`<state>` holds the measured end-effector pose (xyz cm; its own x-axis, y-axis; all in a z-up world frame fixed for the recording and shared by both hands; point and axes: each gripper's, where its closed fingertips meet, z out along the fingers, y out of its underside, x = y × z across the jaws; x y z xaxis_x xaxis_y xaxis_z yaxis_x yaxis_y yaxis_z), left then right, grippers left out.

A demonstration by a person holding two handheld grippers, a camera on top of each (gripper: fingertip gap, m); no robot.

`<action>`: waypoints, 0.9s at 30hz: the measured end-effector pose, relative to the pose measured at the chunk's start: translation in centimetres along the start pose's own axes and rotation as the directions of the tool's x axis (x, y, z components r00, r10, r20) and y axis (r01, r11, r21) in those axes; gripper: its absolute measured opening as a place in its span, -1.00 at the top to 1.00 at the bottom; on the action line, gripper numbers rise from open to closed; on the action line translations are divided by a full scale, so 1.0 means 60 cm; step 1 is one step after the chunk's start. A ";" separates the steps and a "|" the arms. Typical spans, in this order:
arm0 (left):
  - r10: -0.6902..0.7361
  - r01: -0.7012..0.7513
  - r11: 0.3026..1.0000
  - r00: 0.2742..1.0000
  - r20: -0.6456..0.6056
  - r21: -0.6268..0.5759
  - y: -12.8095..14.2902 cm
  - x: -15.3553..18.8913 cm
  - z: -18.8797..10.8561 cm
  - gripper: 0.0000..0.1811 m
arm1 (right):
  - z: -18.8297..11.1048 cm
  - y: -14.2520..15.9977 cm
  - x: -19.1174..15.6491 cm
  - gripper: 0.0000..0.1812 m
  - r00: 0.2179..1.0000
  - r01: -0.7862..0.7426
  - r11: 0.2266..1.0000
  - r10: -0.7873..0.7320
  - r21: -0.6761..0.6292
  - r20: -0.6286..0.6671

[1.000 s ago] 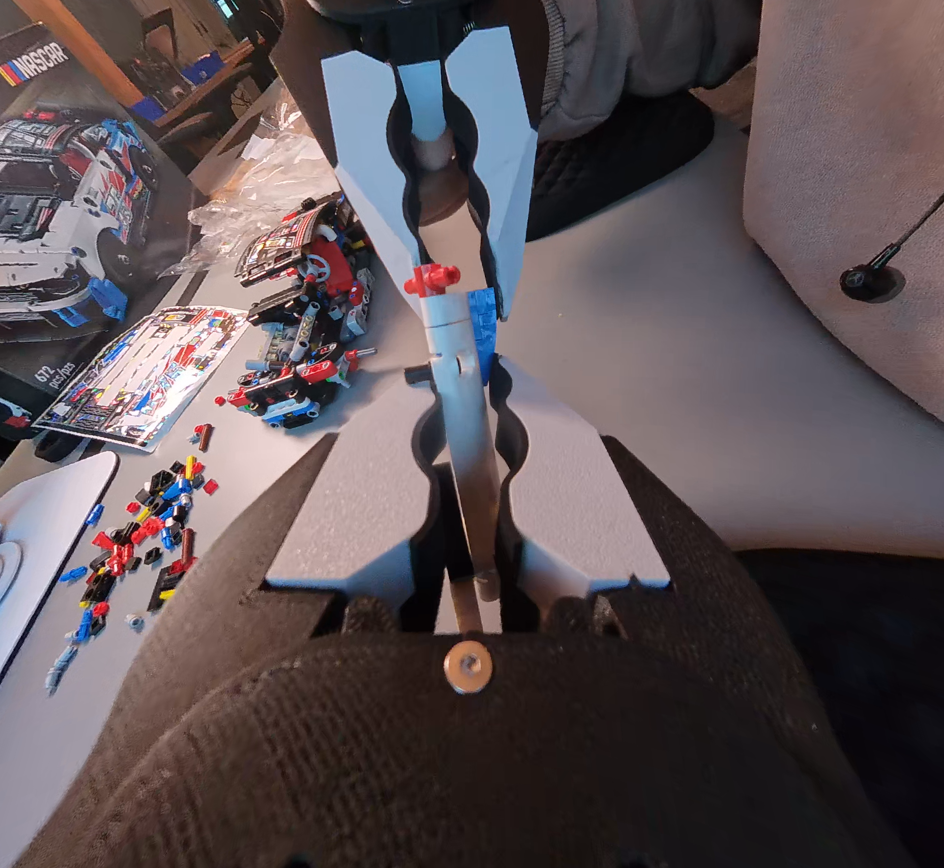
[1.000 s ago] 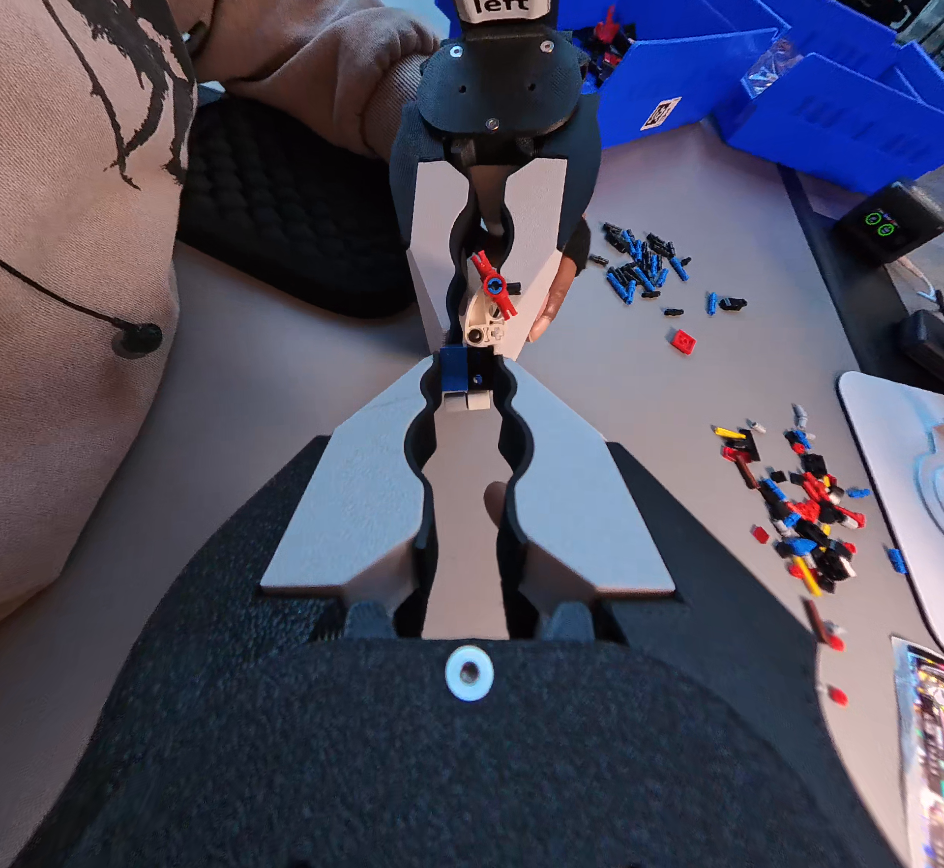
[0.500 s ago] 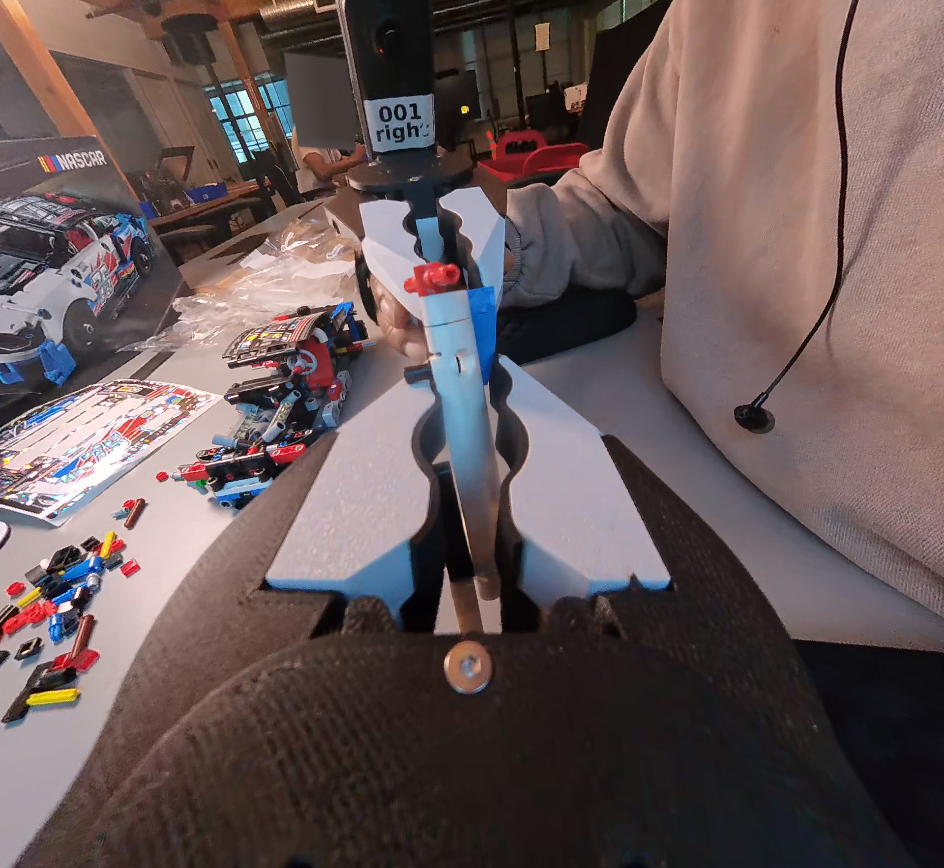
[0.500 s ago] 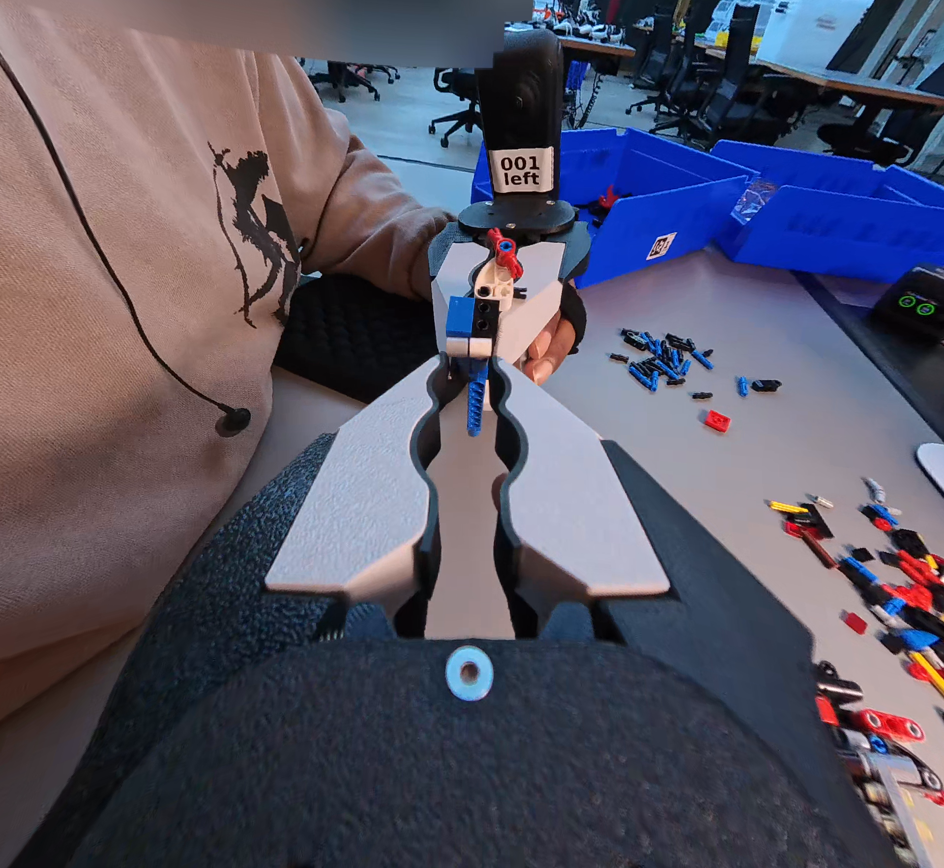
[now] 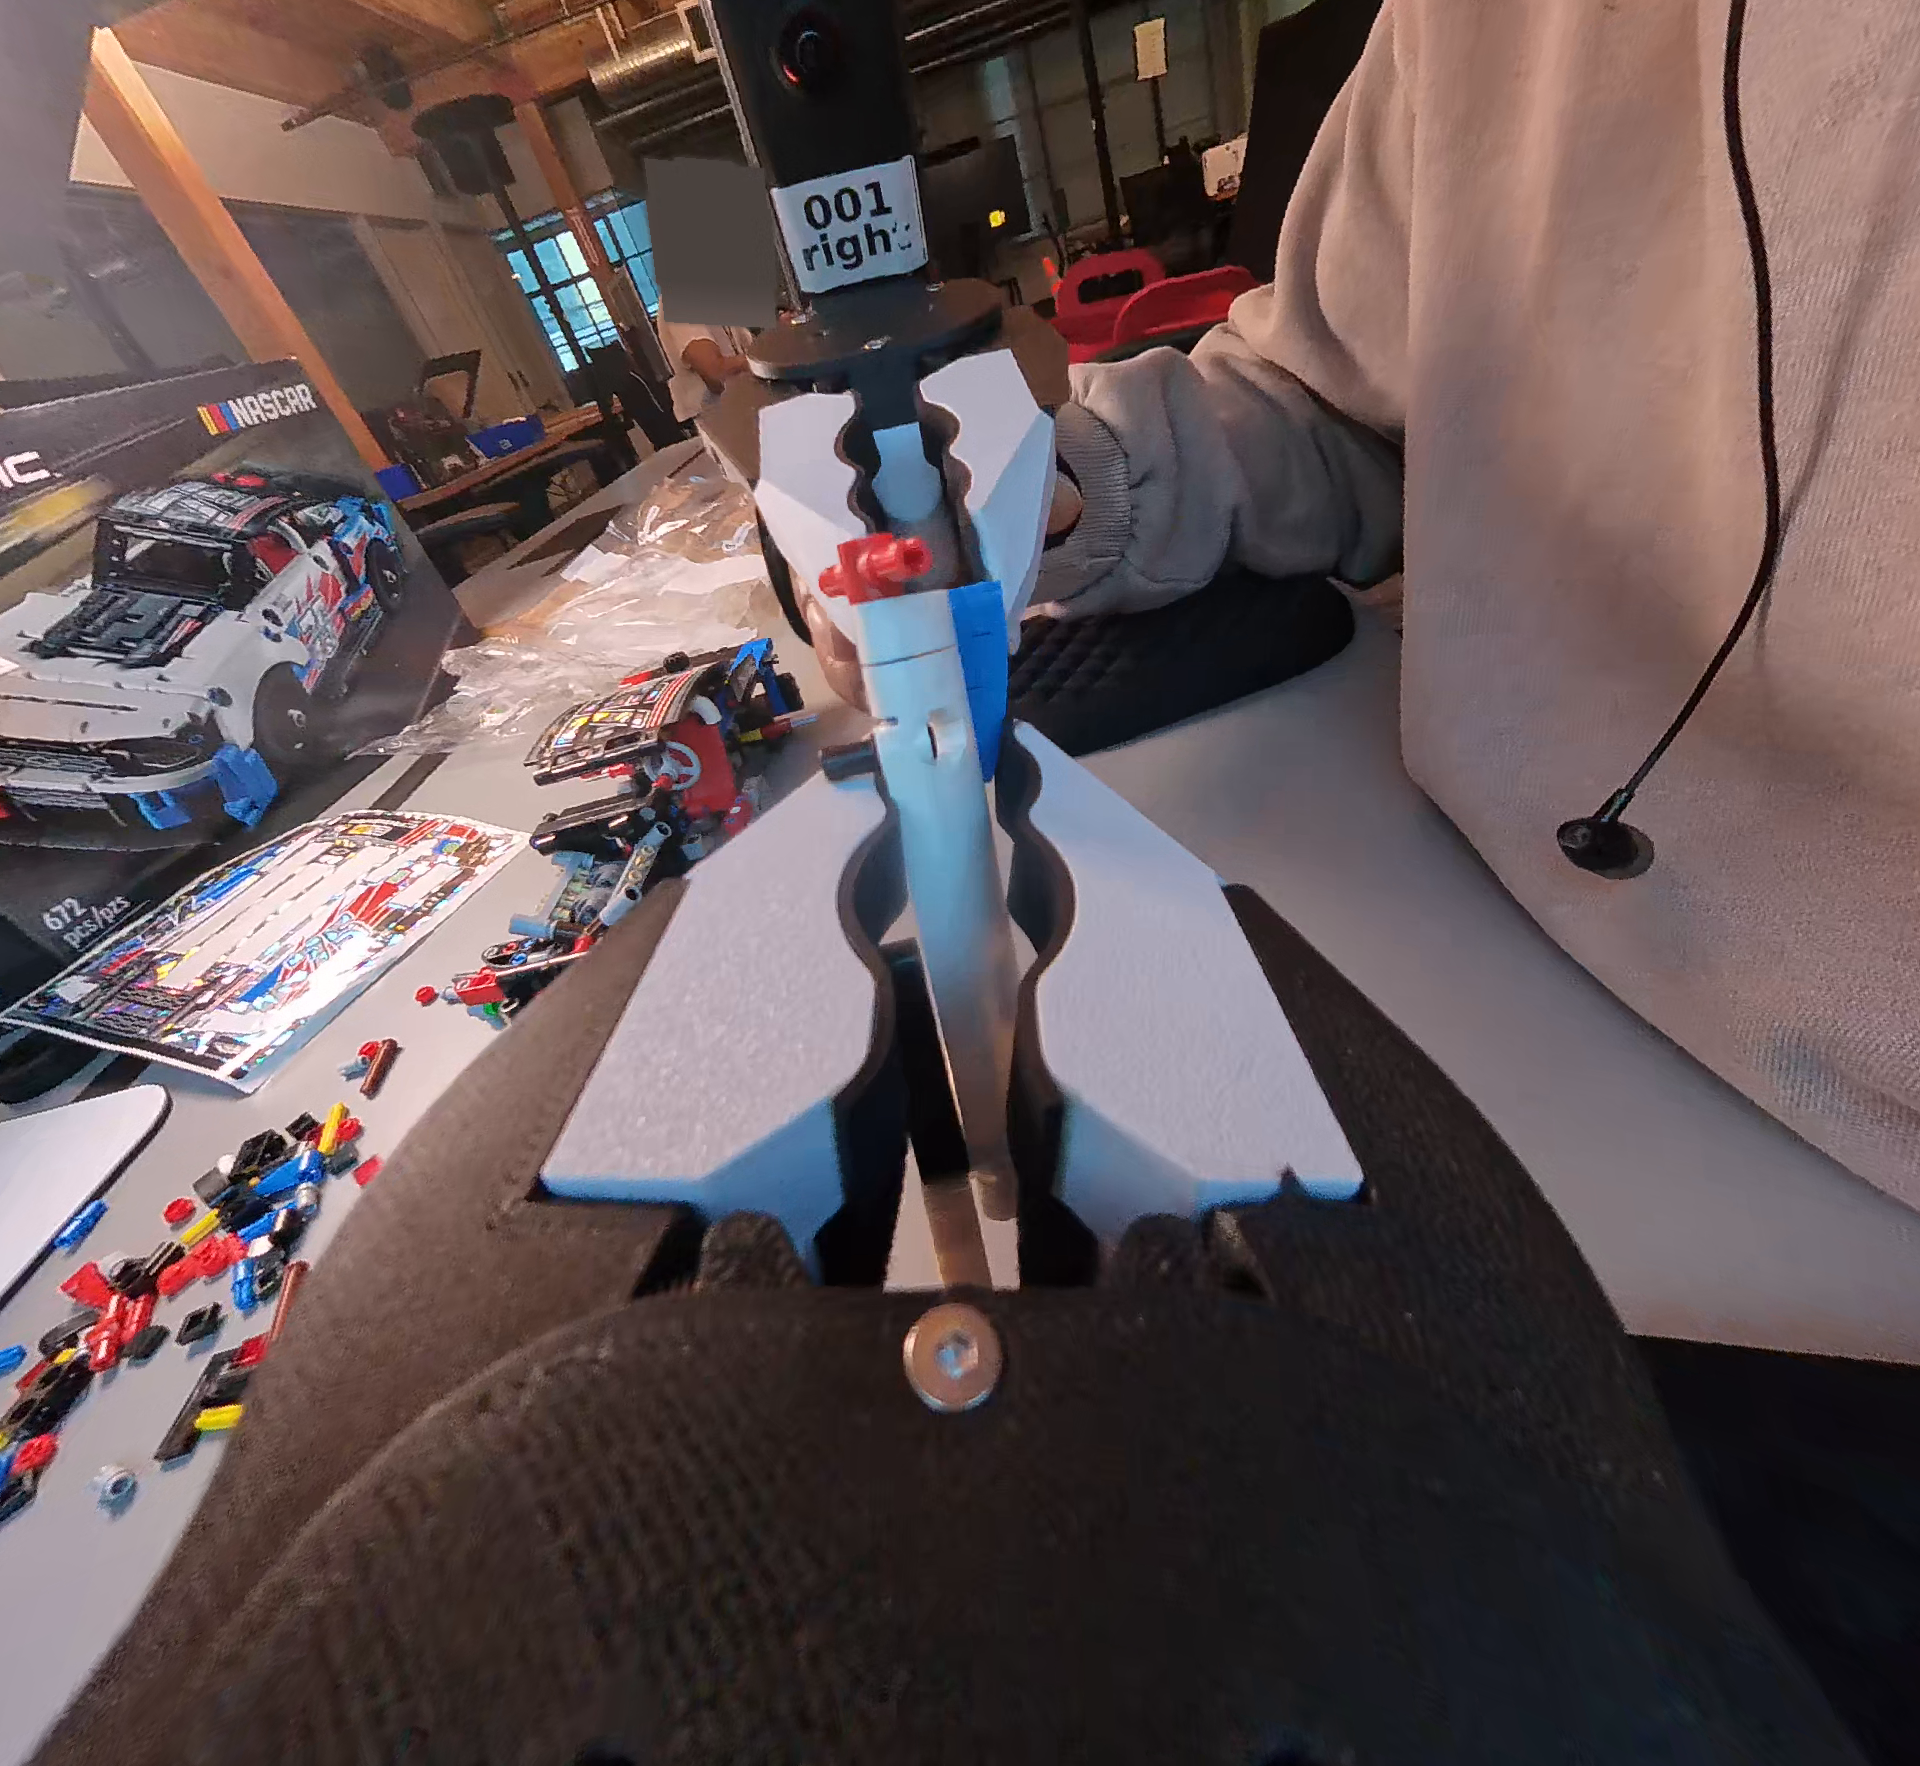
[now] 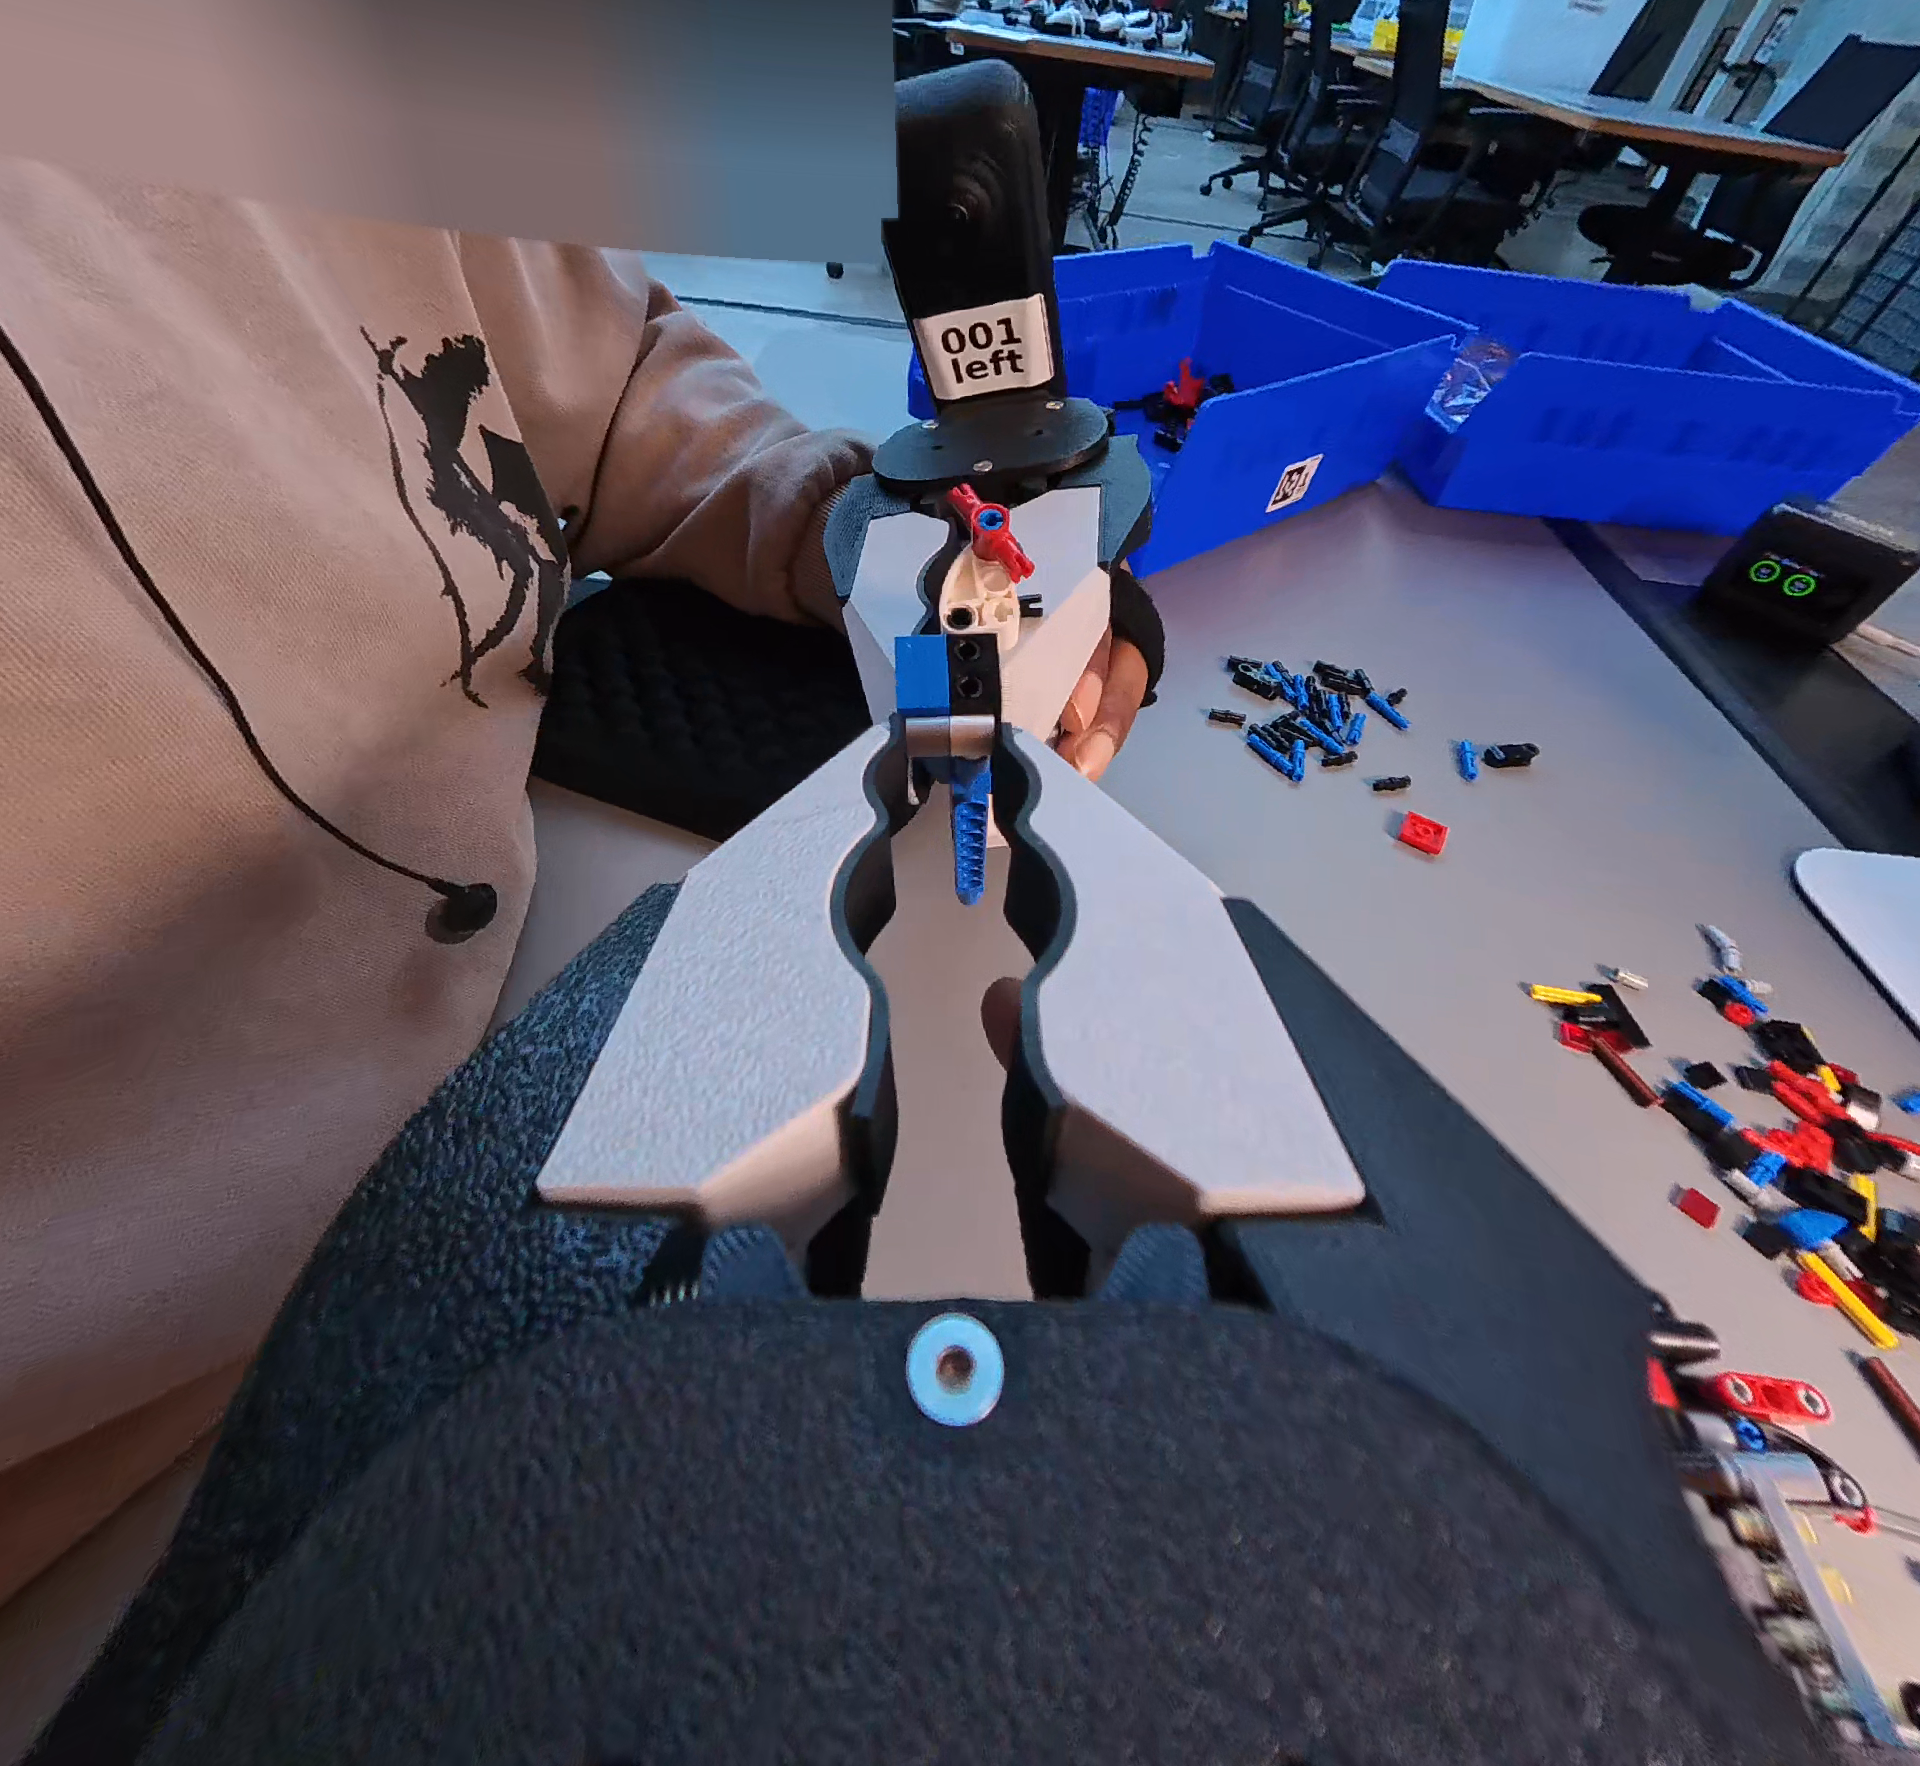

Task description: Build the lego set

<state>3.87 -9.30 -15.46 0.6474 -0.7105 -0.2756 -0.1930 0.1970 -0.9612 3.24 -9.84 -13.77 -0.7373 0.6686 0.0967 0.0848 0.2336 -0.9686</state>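
We have lifted both grippers up off the desk (image 5: 1299, 781). The left gripper (image 5: 940, 760) and right gripper (image 6: 951, 740) now point level, so the room shows behind the white, blue and red lego piece (image 5: 925, 677).

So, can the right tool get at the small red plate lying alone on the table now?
Probably not yet. The table around the red plate looks free, but the right tool seems shut on the white-and-blue assembly, which the left tool also holds. It must let go first.
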 end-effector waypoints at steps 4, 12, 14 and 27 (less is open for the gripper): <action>-0.021 0.021 1.000 1.000 -0.004 0.018 -0.001 0.000 -0.001 0.87 | 0.001 -0.002 0.001 0.85 0.997 -0.063 0.998 0.063 -0.002 -0.048; -0.093 0.097 0.993 0.994 -0.063 0.069 -0.012 0.005 0.000 0.87 | -0.005 -0.010 -0.006 0.86 0.999 -0.047 0.998 0.046 0.050 0.023; -0.105 0.110 0.991 0.991 -0.080 0.073 -0.012 0.009 -0.001 0.87 | -0.003 -0.010 -0.010 0.86 0.999 -0.040 0.998 0.039 0.050 0.031; -0.166 0.175 0.983 0.977 -0.135 0.063 -0.005 0.011 -0.002 0.87 | 0.000 -0.004 -0.009 0.86 1.000 -0.016 1.000 0.016 0.007 0.002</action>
<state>4.30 -9.92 -15.34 0.5649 -0.8180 -0.1086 -0.0300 0.1112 -0.9933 3.62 -10.24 -13.58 -0.7372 0.6709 0.0803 0.0923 0.2178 -0.9716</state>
